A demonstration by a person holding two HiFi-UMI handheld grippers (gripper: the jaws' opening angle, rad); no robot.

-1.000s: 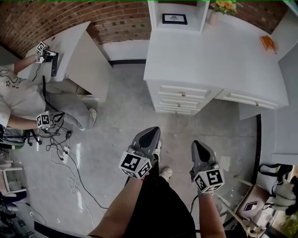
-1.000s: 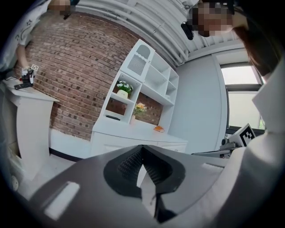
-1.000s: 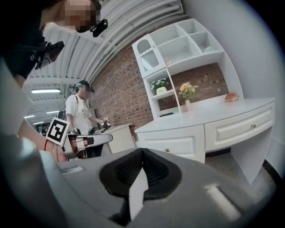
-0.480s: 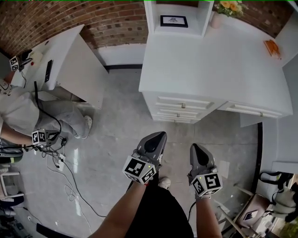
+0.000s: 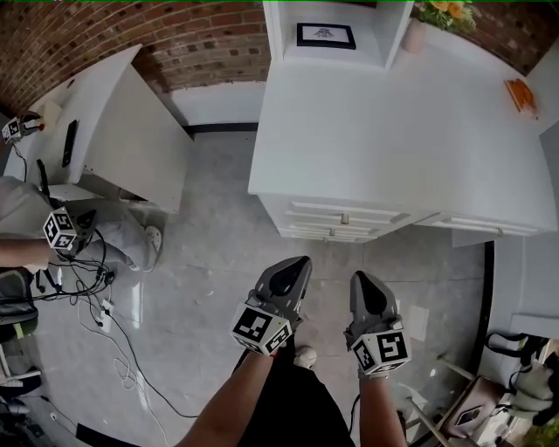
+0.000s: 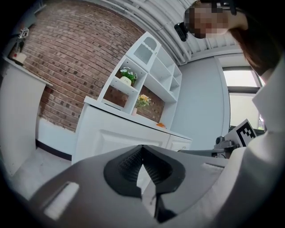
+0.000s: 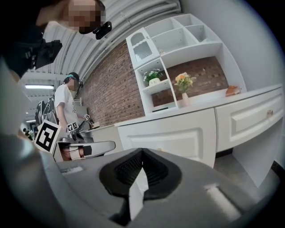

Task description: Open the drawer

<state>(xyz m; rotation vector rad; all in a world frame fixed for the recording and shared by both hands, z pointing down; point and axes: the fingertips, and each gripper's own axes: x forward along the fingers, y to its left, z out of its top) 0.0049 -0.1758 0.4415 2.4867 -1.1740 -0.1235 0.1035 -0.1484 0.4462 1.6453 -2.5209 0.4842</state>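
Closed grippers, one in each of my hands, are sitting low in the head view. I am holding the left gripper [image 5: 300, 261] and the right gripper [image 5: 360, 276] side by side above the grey floor [image 5: 218, 253], both pointing toward a white desk [image 5: 402, 122]. In the left gripper view, the left gripper [image 6: 142, 149] is showing its ribbed pads meeting at the tips with nothing between them. In the right gripper view, the right gripper [image 7: 142, 152] is pinched together the same way and is likewise empty. The drawers [image 5: 342, 220] are sitting in a stack under the desk's near edge, straight ahead of both grippers and well apart from them. All are pushed in, with small knobs on their fronts. Another drawer [image 5: 476, 226] is lying shut further right along the same desk. A shelf unit [image 5: 384, 30] is standing at the back of the desk, holding a framed picture [image 5: 325, 35], with flowers [image 5: 445, 12] beside it and a small orange thing [image 5: 522, 94] near the right end. A brick wall [image 5: 105, 35] is running behind. At far left another person [image 5: 17, 196] is working at a second white table [image 5: 113, 113], with cables [image 5: 113, 306] trailing over the floor.
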